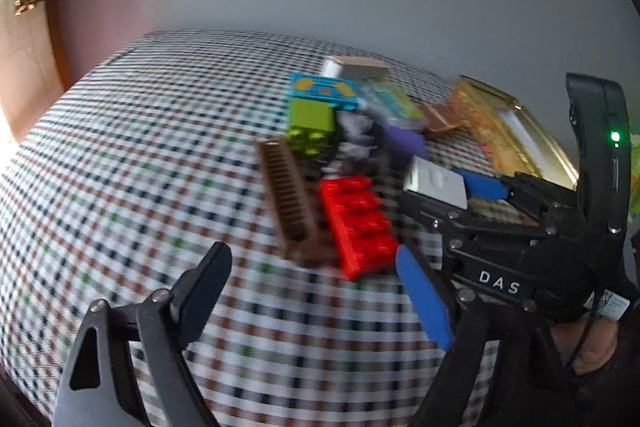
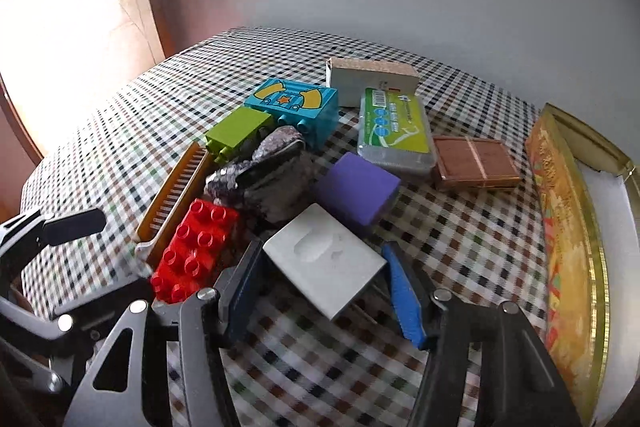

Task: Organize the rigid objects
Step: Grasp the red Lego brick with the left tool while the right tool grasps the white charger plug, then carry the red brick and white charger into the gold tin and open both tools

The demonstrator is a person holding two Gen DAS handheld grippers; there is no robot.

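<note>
A pile of small objects lies on the checked tablecloth (image 2: 460, 247): a red brick (image 2: 192, 251), a brown comb (image 2: 176, 195), a green brick (image 2: 236, 133), a blue printed brick (image 2: 296, 105), a grey rock (image 2: 264, 179), a purple block (image 2: 356, 187). My right gripper (image 2: 324, 291) has its jaws around a white flat block (image 2: 324, 263), which also shows in the left wrist view (image 1: 436, 183). My left gripper (image 1: 316, 291) is open and empty, just in front of the red brick (image 1: 356, 223) and comb (image 1: 288, 195).
A gold tin box (image 2: 572, 227) stands open at the right edge. A green-labelled plastic case (image 2: 394, 131), a brown square case (image 2: 476, 163) and a cork-topped white box (image 2: 372, 79) lie behind the pile. A grey wall is behind the table, a door at left.
</note>
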